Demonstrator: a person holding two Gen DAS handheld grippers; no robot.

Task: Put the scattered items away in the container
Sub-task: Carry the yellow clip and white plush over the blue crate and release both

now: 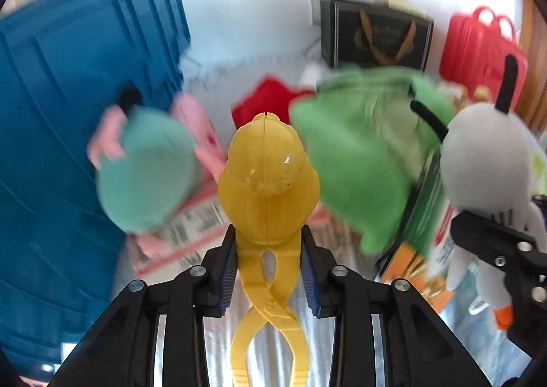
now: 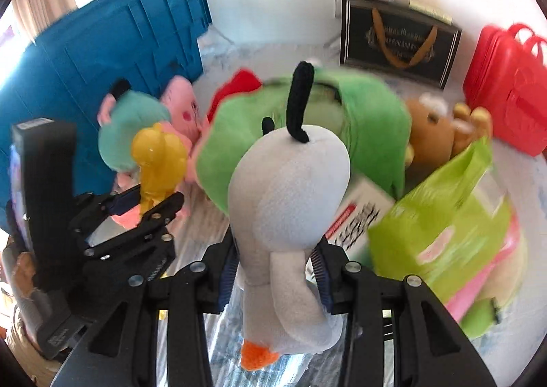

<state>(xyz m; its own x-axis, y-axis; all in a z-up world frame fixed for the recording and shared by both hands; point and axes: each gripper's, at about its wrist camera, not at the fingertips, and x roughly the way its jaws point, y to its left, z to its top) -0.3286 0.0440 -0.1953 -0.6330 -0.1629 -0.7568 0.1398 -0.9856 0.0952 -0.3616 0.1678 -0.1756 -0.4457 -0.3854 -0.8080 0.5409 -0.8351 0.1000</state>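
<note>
My left gripper (image 1: 270, 243) is shut on a yellow duck-shaped plastic clamp toy (image 1: 268, 175), its blue pads pressing the neck just below the duck's body while the looped handles hang back between the fingers. In the right wrist view the same left gripper (image 2: 150, 202) shows at the left, holding the yellow duck toy (image 2: 159, 154). My right gripper (image 2: 277, 250) is shut on a grey plush toy (image 2: 287, 195) with black ears and an orange foot. The blue crate (image 1: 68, 113) (image 2: 119, 44) stands at the left, beyond both grippers.
On the pale floor lie a teal-and-pink plush (image 1: 150, 175), a green plush (image 2: 307, 120), a brown bear (image 2: 430, 133), a lime-green bag (image 2: 441, 216) and a barcoded box (image 1: 191, 229). Farther back stand a black gift bag (image 2: 400, 34) and a red case (image 2: 509, 89).
</note>
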